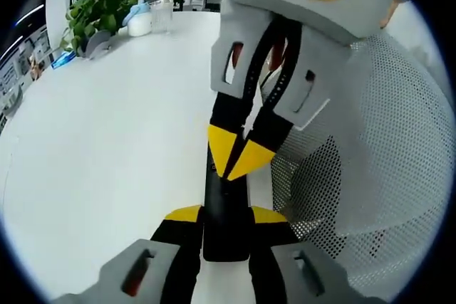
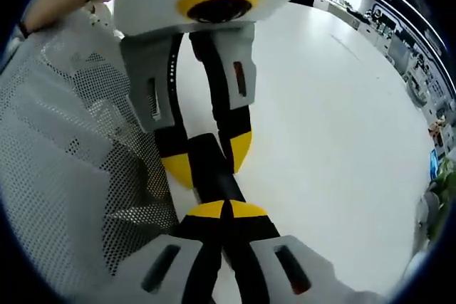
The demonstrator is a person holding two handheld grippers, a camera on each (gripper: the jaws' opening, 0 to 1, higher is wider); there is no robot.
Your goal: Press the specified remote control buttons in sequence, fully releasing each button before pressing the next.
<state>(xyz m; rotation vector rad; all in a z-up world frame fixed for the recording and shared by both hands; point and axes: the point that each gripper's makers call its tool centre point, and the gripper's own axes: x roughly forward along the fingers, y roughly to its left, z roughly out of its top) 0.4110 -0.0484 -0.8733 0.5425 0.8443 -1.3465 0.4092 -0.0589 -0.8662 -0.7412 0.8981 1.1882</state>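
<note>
Left gripper (image 1: 225, 216), at 6 o'clock in the left gripper view: yellow-tipped jaws set narrowly on either side of a black remote control (image 1: 226, 204), clamping its near end above the white table (image 1: 107, 140). The remote runs toward 12 o'clock, where the right gripper (image 1: 238, 153) descends with its jaws drawn together to a point, tips meeting on the remote's top face. In the right gripper view, the right gripper (image 2: 226, 210) sits at 6 o'clock, jaws closed tip to tip over the remote. A white perforated chair back (image 1: 385, 147) stands at 3 o'clock; a potted plant (image 1: 100, 12) lies at 10 o'clock. Risk: the buttons are hidden under the tips, so an off-centre press may hit a neighbouring key.
</note>
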